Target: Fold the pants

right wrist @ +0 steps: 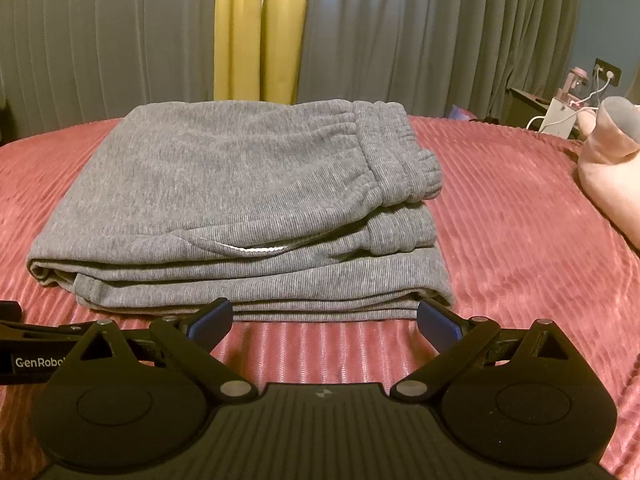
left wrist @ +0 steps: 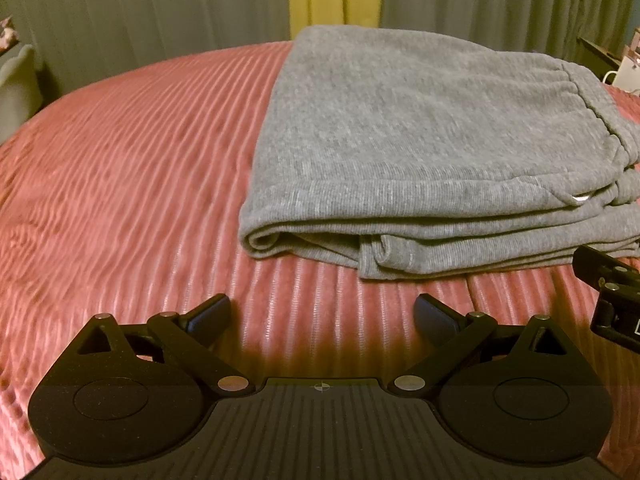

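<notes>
1. The grey knitted pants [right wrist: 236, 208] lie folded into a thick, layered rectangular bundle on the pink ribbed bedspread [left wrist: 120, 168], with the elastic waistband gathered at the bundle's right end.
2. The left black two-finger gripper [left wrist: 322, 316] has its fingers spread wide with nothing between them; only bedspread shows in the gap.
3. In the left wrist view the pants [left wrist: 420, 160] sit ahead and to the right of that gripper, apart from its fingertips, with a strip of bedspread between them and the folded near edge.
4. The right black two-finger gripper [right wrist: 325, 322] is likewise spread wide and holds nothing.
5. In the right wrist view the bundle lies straight ahead, its near edge just beyond the blue pads [right wrist: 210, 322], close to them; whether they touch cannot be told.
6. A white drawstring loop [right wrist: 256, 247] peeks from between the upper layers near the waistband.
7. Each gripper's body shows at the edge of the other's view, so the two are side by side before the pants.
8. A pale pink plush item [right wrist: 608, 160] rests on the bedspread to the right, well apart from the pants.
9. Grey curtains [right wrist: 420, 32] with a yellow panel [right wrist: 260, 28] hang behind the bed.
</notes>
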`<state>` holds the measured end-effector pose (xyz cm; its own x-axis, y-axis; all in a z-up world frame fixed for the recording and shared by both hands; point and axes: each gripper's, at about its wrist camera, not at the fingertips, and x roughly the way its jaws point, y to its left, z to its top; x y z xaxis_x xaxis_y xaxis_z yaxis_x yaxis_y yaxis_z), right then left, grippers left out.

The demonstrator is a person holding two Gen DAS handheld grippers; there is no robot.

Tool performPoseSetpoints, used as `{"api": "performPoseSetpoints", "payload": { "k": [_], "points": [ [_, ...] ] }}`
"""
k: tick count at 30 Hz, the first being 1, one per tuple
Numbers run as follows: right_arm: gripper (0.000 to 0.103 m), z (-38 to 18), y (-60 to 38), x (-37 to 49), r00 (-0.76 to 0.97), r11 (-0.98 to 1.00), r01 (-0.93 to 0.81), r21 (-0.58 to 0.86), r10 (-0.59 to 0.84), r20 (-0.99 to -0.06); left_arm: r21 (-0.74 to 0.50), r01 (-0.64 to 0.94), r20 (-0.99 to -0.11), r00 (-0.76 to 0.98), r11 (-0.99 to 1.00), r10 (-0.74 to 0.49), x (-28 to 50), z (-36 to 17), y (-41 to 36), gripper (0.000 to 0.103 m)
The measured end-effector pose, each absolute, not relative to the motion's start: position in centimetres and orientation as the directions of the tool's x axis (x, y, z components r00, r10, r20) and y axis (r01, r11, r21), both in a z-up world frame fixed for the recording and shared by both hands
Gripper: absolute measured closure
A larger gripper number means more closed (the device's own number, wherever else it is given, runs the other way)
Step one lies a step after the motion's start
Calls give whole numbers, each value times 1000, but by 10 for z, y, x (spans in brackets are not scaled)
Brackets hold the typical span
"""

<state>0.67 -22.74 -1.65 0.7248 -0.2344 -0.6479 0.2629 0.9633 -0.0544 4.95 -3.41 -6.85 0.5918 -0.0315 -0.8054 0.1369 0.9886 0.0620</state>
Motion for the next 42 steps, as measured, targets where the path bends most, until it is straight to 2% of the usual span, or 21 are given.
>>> {"api": "performPoseSetpoints", "payload": {
  "k": [42],
  "points": [
    [4, -17, -227, 7, 724, 964, 258, -58, -233, -649, 60, 143, -812, 582, 988, -35, 50, -70, -33, 2]
  ]
}}
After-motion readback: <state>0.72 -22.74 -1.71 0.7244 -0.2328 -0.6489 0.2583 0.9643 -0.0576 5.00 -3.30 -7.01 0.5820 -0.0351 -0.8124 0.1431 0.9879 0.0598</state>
